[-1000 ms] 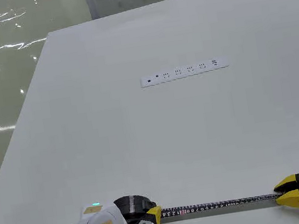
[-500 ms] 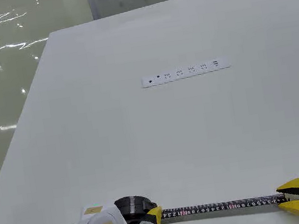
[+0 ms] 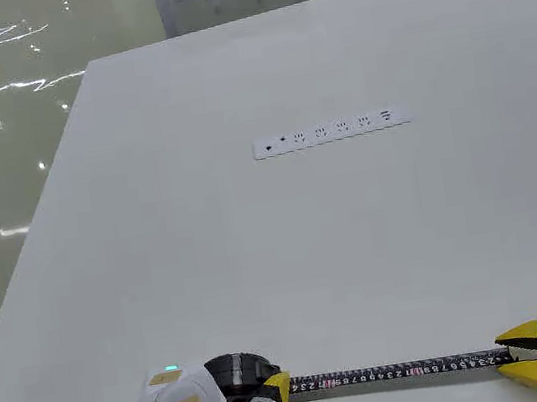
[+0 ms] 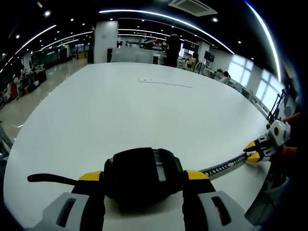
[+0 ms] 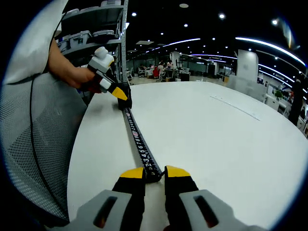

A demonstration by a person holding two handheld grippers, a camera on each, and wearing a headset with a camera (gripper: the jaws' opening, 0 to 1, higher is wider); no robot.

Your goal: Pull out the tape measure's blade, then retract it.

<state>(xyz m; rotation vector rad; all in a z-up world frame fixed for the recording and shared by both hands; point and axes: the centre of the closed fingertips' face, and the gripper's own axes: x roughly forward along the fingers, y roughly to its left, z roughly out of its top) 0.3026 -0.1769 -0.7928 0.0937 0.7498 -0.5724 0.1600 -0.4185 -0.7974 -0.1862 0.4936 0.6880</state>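
One tape measure (image 3: 235,370) sits clamped between the jaws of the left gripper (image 4: 143,175), resting on the bench (image 3: 255,243). Its blade (image 5: 139,142) runs flat from there to the right gripper (image 5: 154,173), whose jaws pinch the blade's end. Far ahead of both grippers lies a power strip (image 3: 331,130).

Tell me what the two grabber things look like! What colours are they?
They look alike. The left gripper and the right gripper both have light grey bodies with dark slots. Their jaws are black and end in pointed yellow tips, a bit like beaks. The person's sleeve is white.
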